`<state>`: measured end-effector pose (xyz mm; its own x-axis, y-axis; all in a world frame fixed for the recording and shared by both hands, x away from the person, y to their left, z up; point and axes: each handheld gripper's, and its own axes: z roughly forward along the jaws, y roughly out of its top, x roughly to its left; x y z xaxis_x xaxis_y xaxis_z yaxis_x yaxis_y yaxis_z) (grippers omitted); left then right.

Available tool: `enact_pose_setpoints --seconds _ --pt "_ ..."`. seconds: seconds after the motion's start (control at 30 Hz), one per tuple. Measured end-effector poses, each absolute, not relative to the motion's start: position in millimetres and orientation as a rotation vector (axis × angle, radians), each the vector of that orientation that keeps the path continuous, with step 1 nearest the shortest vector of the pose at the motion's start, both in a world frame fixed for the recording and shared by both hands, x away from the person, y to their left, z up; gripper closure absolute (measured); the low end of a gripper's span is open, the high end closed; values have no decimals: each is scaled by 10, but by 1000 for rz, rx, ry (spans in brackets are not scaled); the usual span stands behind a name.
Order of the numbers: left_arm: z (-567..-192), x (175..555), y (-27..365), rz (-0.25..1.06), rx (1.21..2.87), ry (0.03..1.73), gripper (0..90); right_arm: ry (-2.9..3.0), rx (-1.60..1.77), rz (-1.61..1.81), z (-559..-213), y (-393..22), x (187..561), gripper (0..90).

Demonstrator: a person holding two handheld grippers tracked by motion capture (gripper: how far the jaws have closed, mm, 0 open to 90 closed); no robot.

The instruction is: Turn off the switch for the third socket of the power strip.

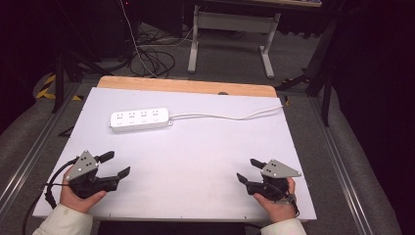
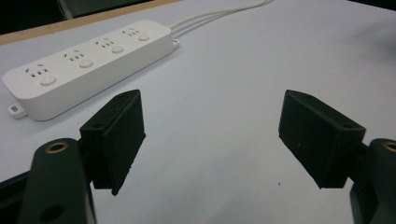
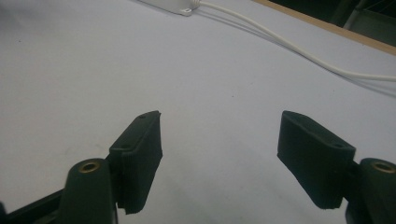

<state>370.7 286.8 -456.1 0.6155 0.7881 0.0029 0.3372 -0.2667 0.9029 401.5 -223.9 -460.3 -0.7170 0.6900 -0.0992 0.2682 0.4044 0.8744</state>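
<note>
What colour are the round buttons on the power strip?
White, matching the long white plastic power strip body; the left gripper view shows them best.

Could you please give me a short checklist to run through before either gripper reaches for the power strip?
1. Left gripper open, nothing between its fingers: ok.
2. Right gripper open and empty: ok.
3. Power strip lies flat on the white table, sockets up: ok.
4. Table between both grippers and the strip is bare: ok.
5. White cable trails right, off the table edge: ok.
6. Cable plugged in at its far end: cannot tell.
</note>
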Motion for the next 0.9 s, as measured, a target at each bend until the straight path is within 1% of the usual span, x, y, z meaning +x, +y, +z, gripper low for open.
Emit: enact_pose_setpoints --seconds 0.13,0.3,0.43,0.63,0.77,0.9 --pt "-4540 3705 2875 552 1846 923 229 2208 827 1262 -4604 -2253 4017 310" --pt "-4517 3707 2872 557 1855 922 241 2210 845 1265 -4607 -2267 4030 310" --pt "-4496 3699 2859 586 1877 904 242 2205 836 1272 -4605 -2269 4025 310" --pt "-4479 3693 2860 580 1867 913 241 2206 833 1276 -4607 -2268 4028 310" --pt "-4460 3699 2858 550 1851 930 242 2210 835 1268 -4605 -2266 4022 310" --pt "-4437 3702 2854 569 1861 925 242 2215 831 1270 -4606 -2260 4022 310"
